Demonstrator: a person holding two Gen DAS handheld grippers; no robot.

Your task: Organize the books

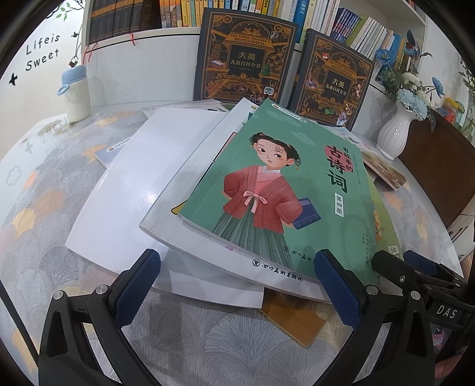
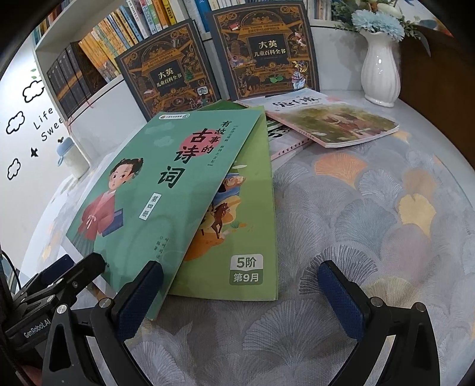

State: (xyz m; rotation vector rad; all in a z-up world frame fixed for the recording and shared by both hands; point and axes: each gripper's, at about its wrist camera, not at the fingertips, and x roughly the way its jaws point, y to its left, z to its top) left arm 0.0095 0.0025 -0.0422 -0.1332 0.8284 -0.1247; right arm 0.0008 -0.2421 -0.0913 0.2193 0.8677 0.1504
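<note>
A green poetry book [image 1: 282, 190] with a girl in a red jacket tops a loose pile on the table. Under it lie a large white book [image 1: 184, 190], another white book [image 1: 127, 190] and a brown-orange book [image 1: 294, 320]. My left gripper [image 1: 237, 264] is open at the pile's near edge, one finger on each side of the green book's lower corner, holding nothing. In the right wrist view the same poetry book [image 2: 148, 184] overlaps a lighter green book [image 2: 246, 225]. My right gripper [image 2: 240, 276] is open over that book's near corner and the tablecloth.
Two dark encyclopedia volumes [image 1: 246, 56] [image 1: 332, 80] stand against the bookshelf [image 1: 178, 14]. A white vase [image 2: 380, 68] of blue flowers stands back right beside a dark cabinet [image 1: 439, 166]. A blue-capped bottle [image 1: 75, 95] is back left. Two more books [image 2: 335, 121] lie right of the pile.
</note>
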